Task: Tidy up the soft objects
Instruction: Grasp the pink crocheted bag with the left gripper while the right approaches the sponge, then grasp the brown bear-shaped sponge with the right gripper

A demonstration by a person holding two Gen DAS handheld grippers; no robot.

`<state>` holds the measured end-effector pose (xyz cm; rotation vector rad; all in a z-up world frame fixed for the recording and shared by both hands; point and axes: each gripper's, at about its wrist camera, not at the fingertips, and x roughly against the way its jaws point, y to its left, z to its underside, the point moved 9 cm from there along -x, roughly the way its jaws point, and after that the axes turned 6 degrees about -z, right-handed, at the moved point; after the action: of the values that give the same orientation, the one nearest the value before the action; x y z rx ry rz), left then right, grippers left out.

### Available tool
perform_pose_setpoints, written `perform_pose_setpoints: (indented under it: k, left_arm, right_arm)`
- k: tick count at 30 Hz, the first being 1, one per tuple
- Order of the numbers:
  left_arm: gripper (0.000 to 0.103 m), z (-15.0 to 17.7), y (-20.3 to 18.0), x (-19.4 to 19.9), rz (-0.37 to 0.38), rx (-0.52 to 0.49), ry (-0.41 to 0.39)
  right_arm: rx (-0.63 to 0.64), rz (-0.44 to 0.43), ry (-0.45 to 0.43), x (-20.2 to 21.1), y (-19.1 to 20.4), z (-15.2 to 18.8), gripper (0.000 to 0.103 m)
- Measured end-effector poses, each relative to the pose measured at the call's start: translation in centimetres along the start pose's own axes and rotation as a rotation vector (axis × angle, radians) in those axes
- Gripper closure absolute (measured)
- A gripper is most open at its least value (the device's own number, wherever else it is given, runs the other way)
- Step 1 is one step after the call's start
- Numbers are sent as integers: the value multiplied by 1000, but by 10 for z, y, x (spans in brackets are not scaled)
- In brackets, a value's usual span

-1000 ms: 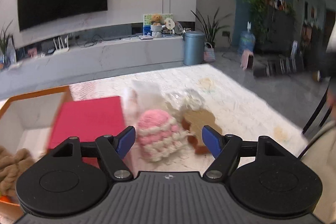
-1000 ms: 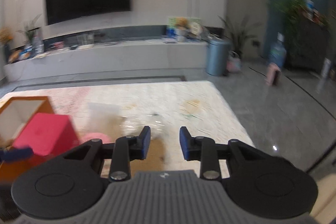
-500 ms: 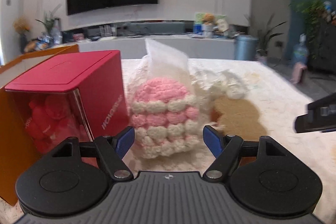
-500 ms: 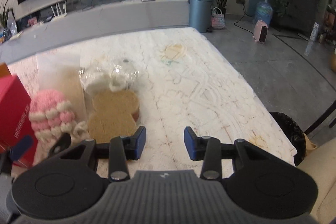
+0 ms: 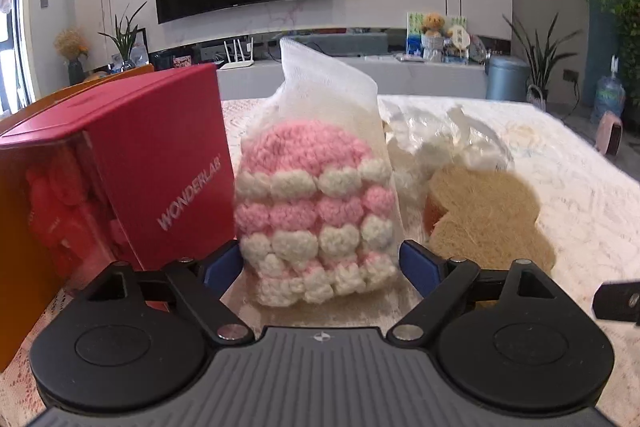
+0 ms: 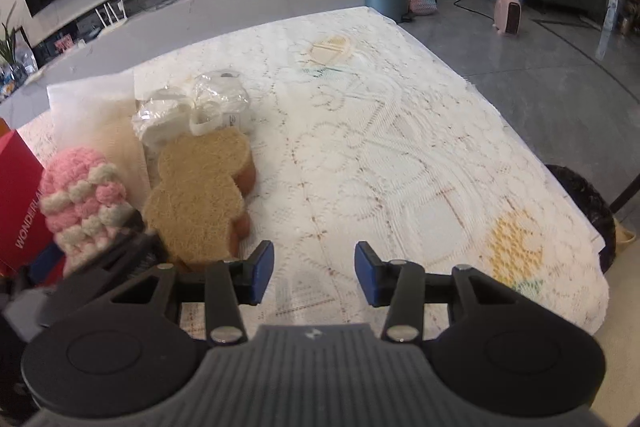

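Lace tablecloth (image 6: 400, 147) under bear-shaped loofah (image 6: 200, 195)

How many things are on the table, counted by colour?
Red: 1, the box
Pink and white: 1, the crochet item in a bag
Tan: 1, the bear-shaped sponge
White: 1, the plastic-wrapped bundle
Total: 4

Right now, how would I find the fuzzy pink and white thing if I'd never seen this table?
Start at the big red box on the lace-covered table. Right beside it stands a thin white mesh bag with the crocheted toy inside. It is the only pink-and-white striped, bobbly thing; the neighbour on its other side is a flat tan bear-shaped sponge.
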<state>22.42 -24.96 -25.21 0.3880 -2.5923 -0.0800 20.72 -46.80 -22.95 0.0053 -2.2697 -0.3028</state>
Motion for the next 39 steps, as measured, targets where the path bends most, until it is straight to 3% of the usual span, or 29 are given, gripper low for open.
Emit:
perform_pose_setpoints:
  k: [3, 9, 12, 15, 17, 21, 25, 28, 32, 36, 39]
  left_arm:
    - [3, -2, 4, 1, 5, 26, -12]
    - [25, 0, 16, 8, 42, 100, -28]
    - [37, 4, 16, 16, 42, 81, -31]
    - [53, 5, 16, 29, 56, 48, -58]
    - [58, 9, 20, 35, 62, 38, -61]
    - [62, 12, 31, 43, 107, 80, -41]
    - [62, 15, 38, 45, 131, 52, -48]
    - [62, 17, 41, 39, 147, 41, -30]
    - [62, 16, 48, 31, 193, 93, 40]
    - [63, 11, 51, 25, 236, 96, 62]
    - [63, 10, 53, 20, 261, 89, 67]
  right_arm:
    - [1, -17, -4, 1, 1, 1, 56]
    - [5, -32, 10, -3, 6, 4, 54]
    - [21, -54, 23, -6, 11, 7, 43]
    - [27, -61, 31, -9, 14, 9, 41]
    - [27, -61, 25, -11, 17, 8, 33]
    - [37, -92, 8, -7, 30, 5, 30]
    - [57, -112, -22, 0, 45, 1, 19]
    - [36, -150, -24, -5, 60, -1, 19]
    - [27, -133, -46, -20, 80, -6, 19]
    - [19, -121, -18, -33, 93, -2, 19]
    - [72, -67, -26, -39, 97, 1, 19]
